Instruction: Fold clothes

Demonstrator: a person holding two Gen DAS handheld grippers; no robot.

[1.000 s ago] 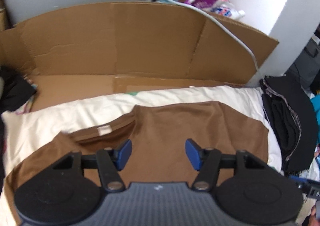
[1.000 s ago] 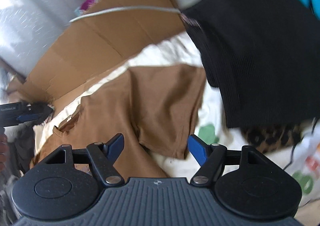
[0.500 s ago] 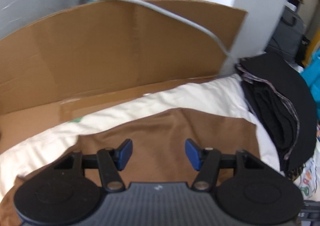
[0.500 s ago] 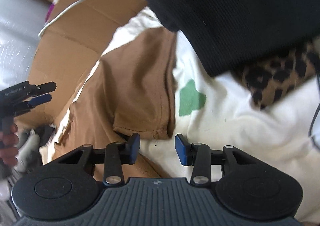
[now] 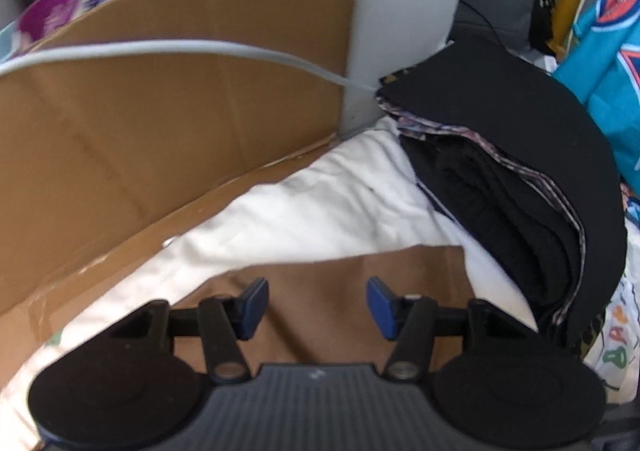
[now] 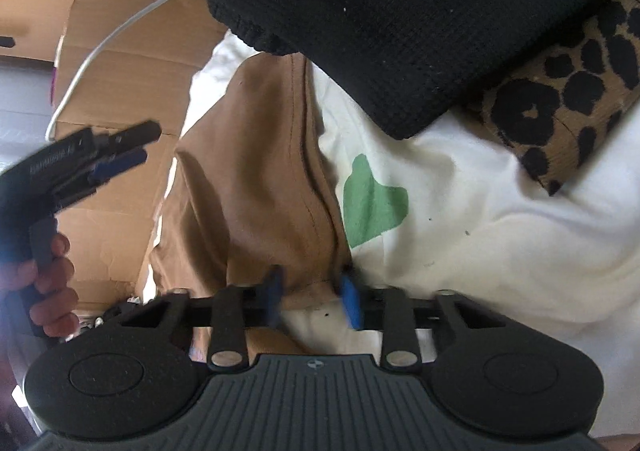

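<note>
The right gripper [image 6: 311, 299] is closing: its blue fingers [image 6: 351, 301] stand a narrow gap apart with the hem of the brown shirt [image 6: 256, 179] bunched between them. Whether the pads already press on the cloth cannot be told, as the fingers are blurred. The shirt lies flat on a white sheet [image 6: 500, 235] and extends ahead of the fingers. A green patch [image 6: 372, 203] on the sheet lies just right of the fingers' line. Ahead and to the right rests a stack of black folded clothes [image 6: 400, 19] over a leopard-print item [image 6: 568, 103].

The left gripper [image 5: 318, 305] is about half open and closing slightly. Its fingers [image 5: 380, 307] hang above the brown shirt [image 5: 320, 291] with nothing gripped; the shirt's edge lies just ahead of the fingertips. A cardboard wall [image 5: 160, 123] stands ahead to the left, with a grey cable [image 5: 240, 51] running across it. The black stack [image 5: 520, 179] lies to the right.

In the right wrist view, a hand [image 6: 48, 283] holds the left gripper [image 6: 116, 155] to the left of the shirt.
</note>
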